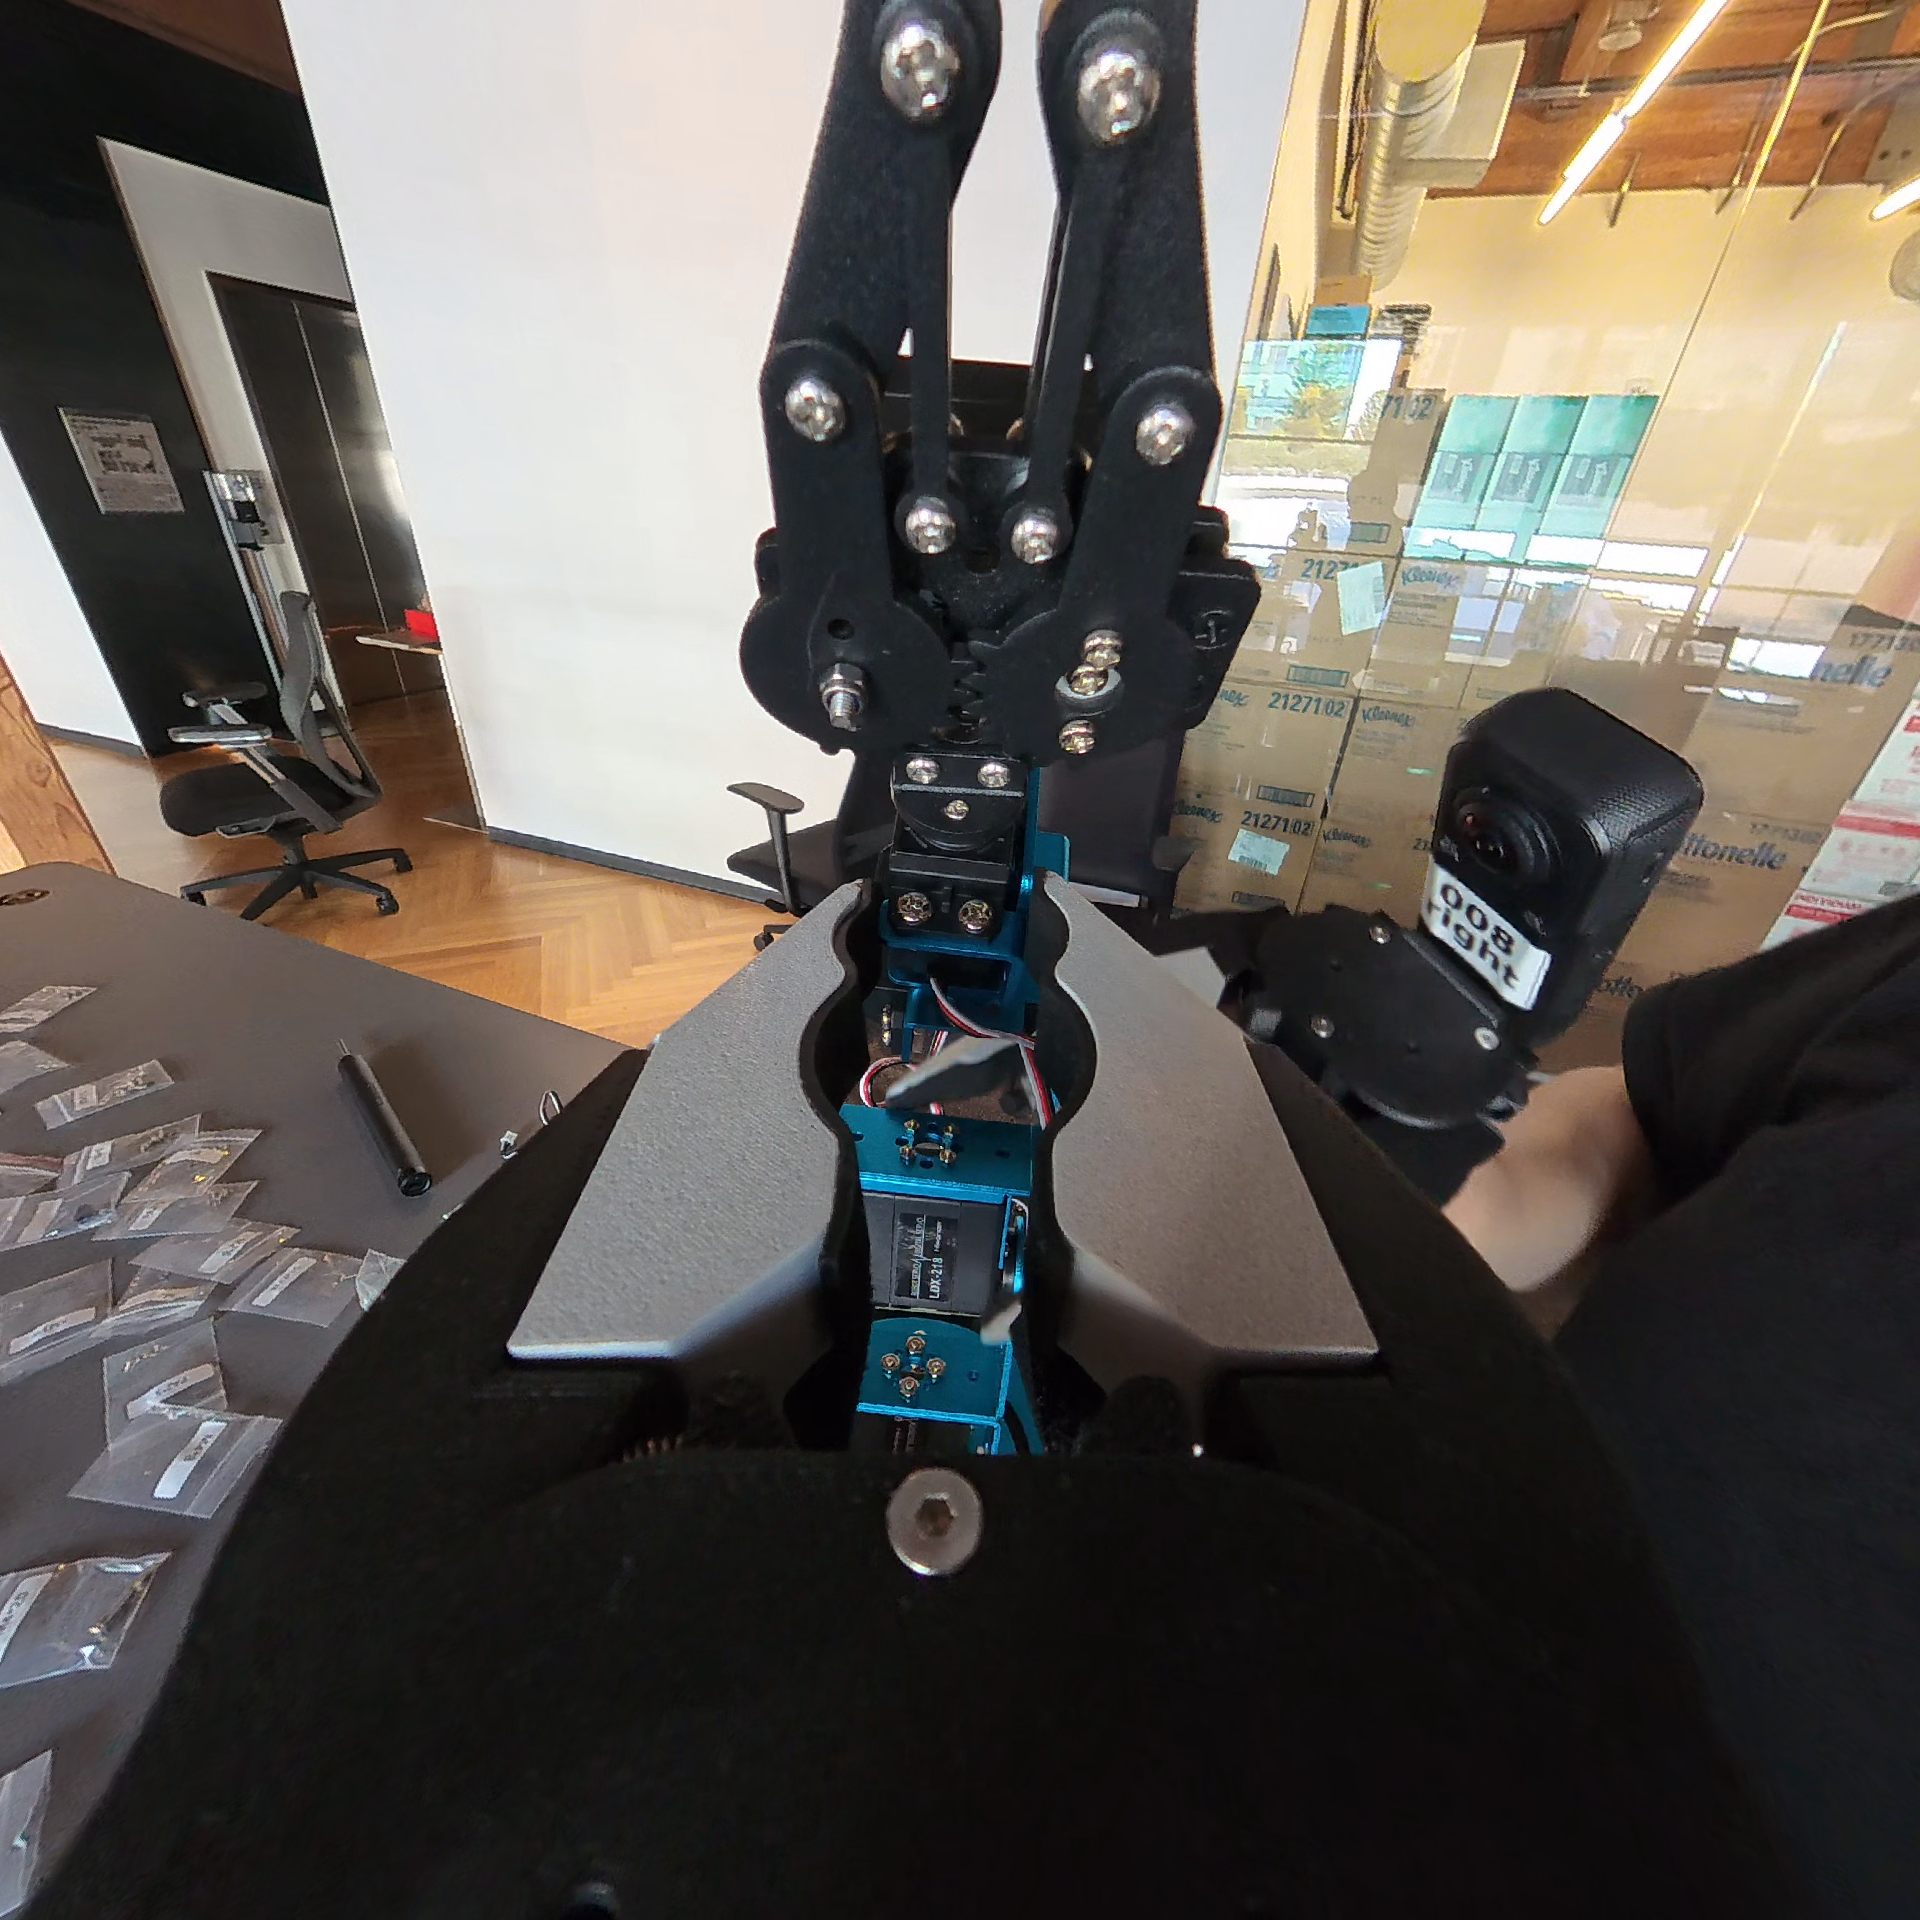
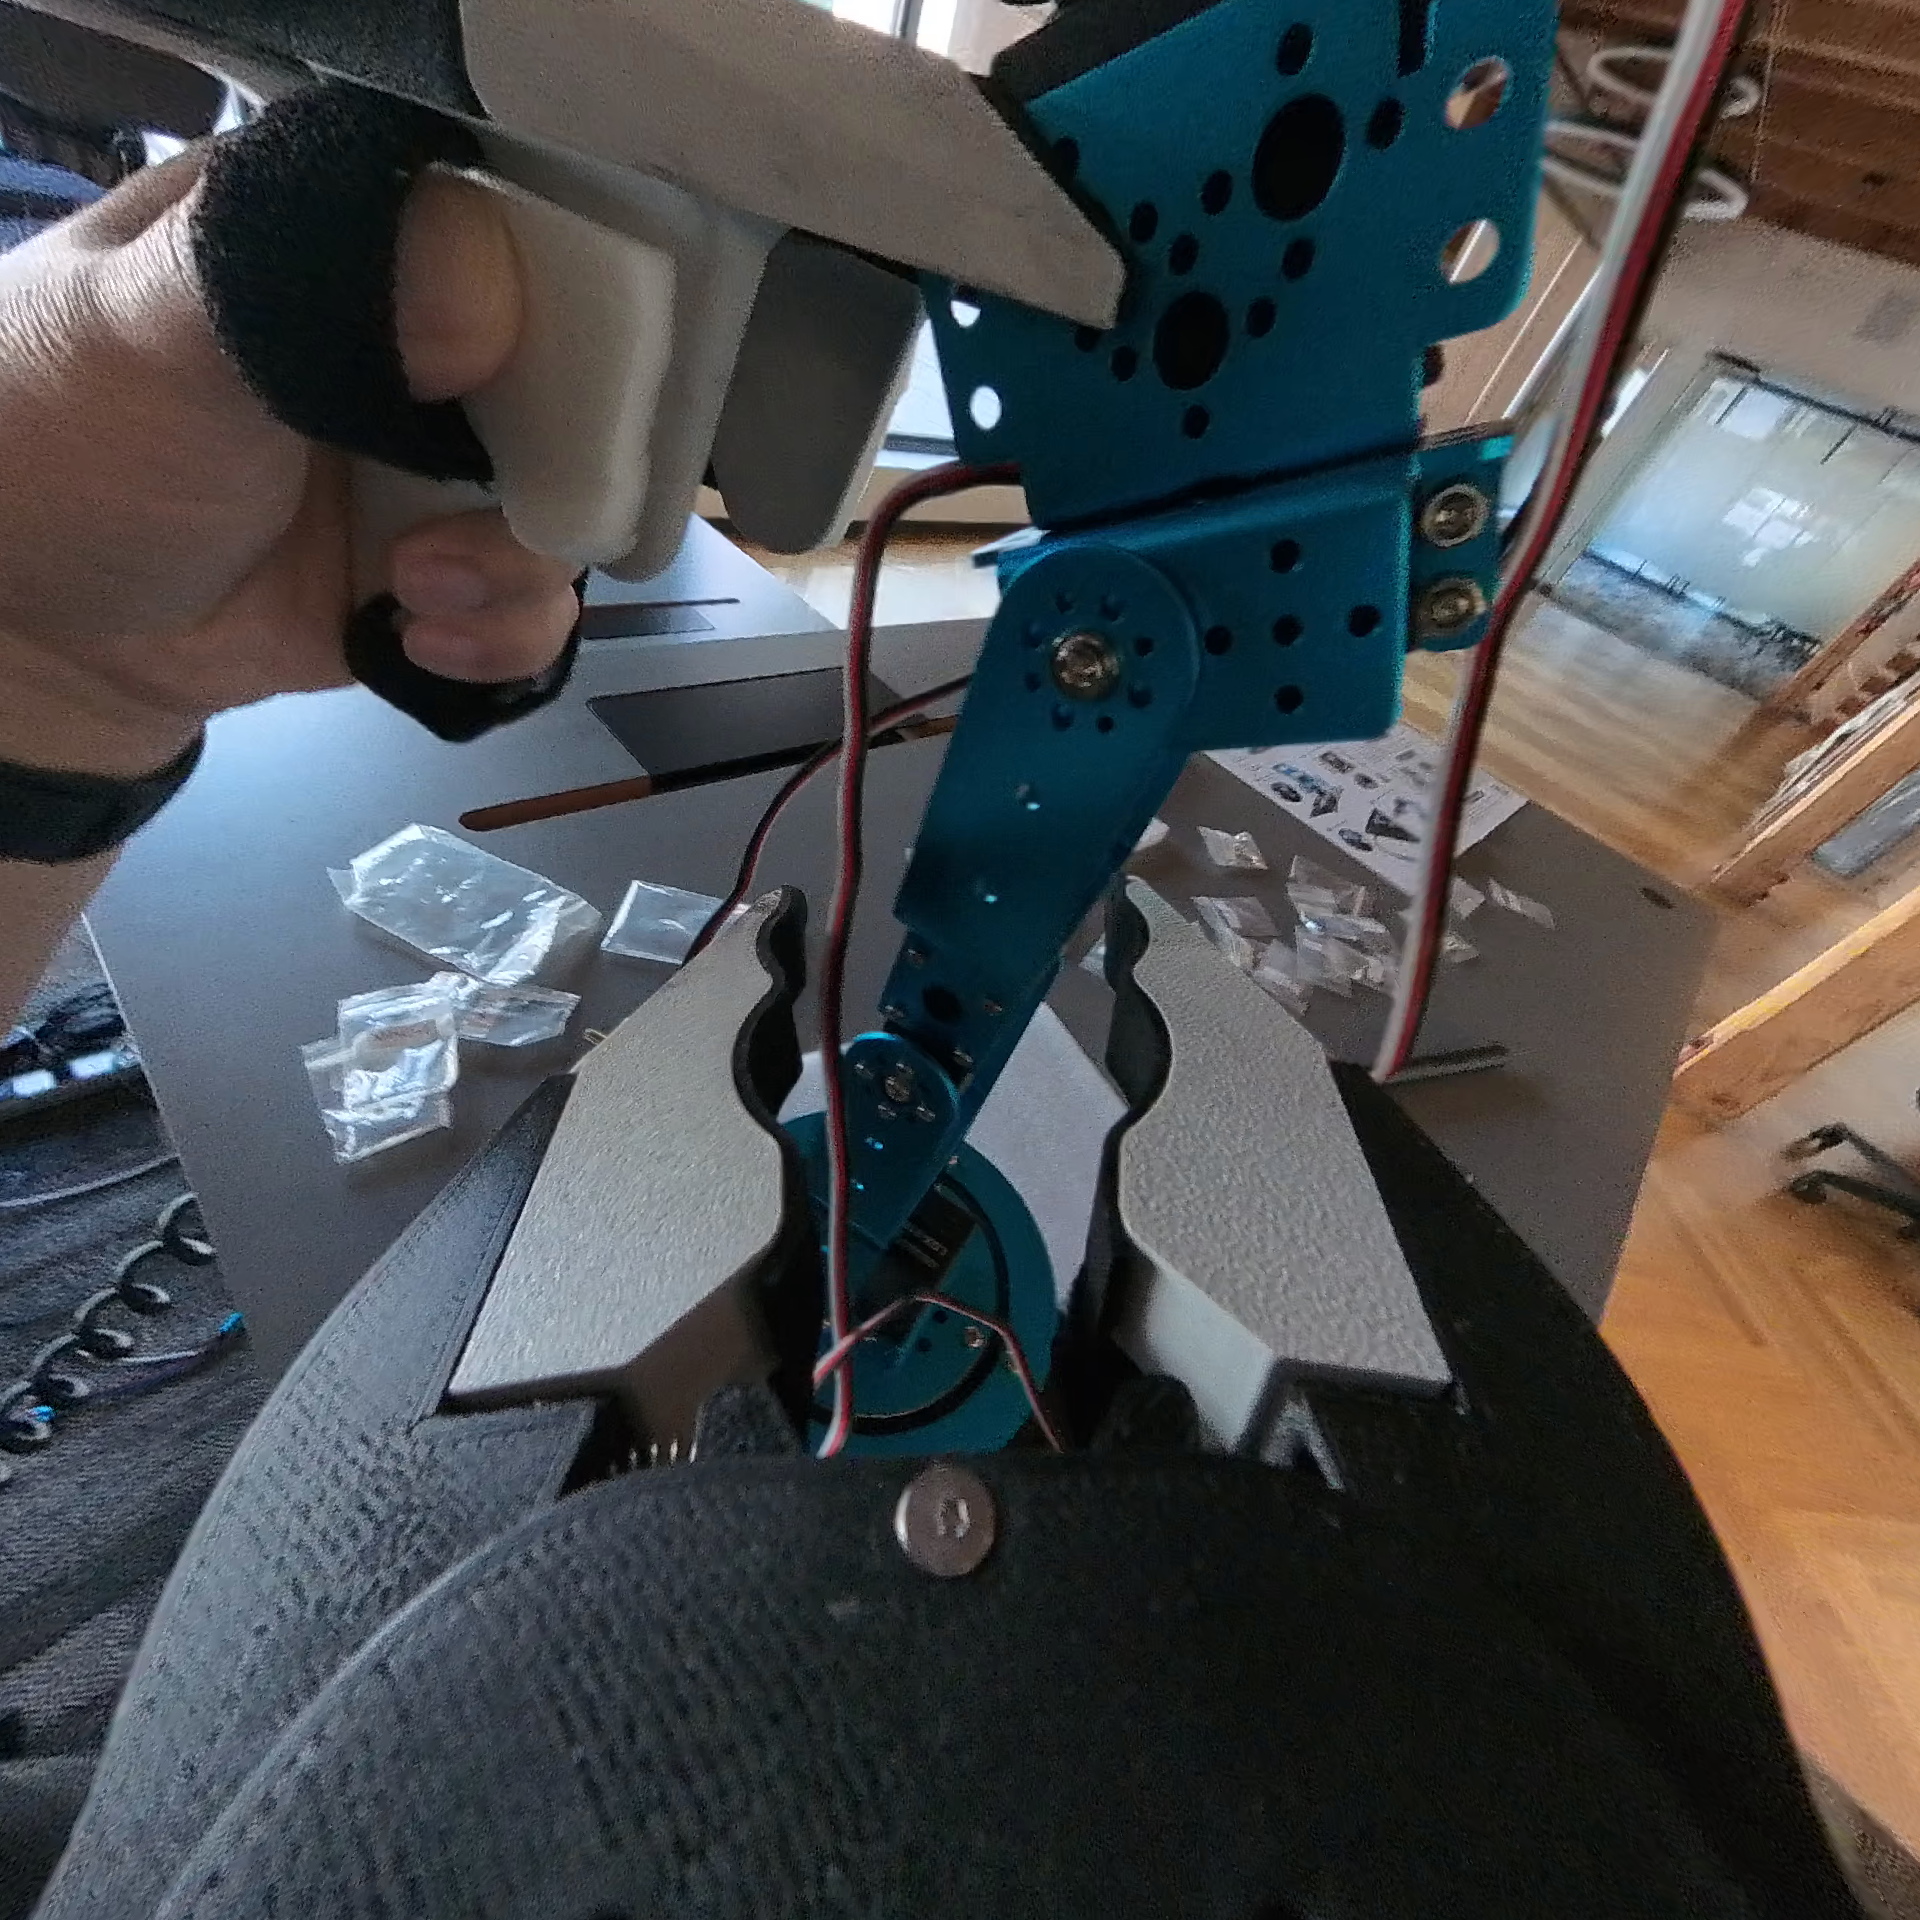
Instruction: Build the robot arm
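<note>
A dark grey table strewn with small clear plastic bags stands on a herringbone wood floor; an office chair sits at ten o'clock, and stacked cardboard boxes behind glass at two o'clock. The left tongs are clenched on the blue toy robot arm, whose long axis runs toward twelve o'clock, its black claw pointing up. The right tongs straddle the arm's lower link without clearly touching it, so their state cannot be told.
</note>
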Motion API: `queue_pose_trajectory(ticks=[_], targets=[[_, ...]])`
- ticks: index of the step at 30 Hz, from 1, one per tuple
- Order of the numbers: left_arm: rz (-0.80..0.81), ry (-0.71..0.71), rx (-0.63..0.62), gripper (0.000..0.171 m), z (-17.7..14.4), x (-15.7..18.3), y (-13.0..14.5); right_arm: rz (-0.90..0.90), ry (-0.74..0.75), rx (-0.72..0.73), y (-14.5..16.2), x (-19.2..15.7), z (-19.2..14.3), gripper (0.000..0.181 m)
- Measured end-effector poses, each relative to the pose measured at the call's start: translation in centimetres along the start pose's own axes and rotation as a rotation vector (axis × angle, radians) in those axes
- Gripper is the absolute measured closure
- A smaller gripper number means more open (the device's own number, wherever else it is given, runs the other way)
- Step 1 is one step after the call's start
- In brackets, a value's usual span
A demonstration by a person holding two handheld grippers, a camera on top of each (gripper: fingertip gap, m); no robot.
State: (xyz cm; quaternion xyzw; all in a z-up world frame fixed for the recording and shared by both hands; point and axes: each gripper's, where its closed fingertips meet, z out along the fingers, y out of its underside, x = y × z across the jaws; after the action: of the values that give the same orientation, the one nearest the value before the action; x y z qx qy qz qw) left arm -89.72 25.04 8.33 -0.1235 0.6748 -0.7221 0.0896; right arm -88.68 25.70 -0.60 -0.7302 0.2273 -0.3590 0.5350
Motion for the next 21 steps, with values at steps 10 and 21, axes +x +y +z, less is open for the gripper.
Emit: queue_pose_trajectory(ticks=[10,21], targets=[[0.014,-0.012,-0.008,0.147,0.1,-0.2,0.0,0.112,0.011,-0.051,1.2,0.5,0.6,0.146],[0.002,0.059,-0.038,0.147,-0.2,0.1,0.1,0.019,0.479,-0.100,1.7,1.9,0.7,0.149]])
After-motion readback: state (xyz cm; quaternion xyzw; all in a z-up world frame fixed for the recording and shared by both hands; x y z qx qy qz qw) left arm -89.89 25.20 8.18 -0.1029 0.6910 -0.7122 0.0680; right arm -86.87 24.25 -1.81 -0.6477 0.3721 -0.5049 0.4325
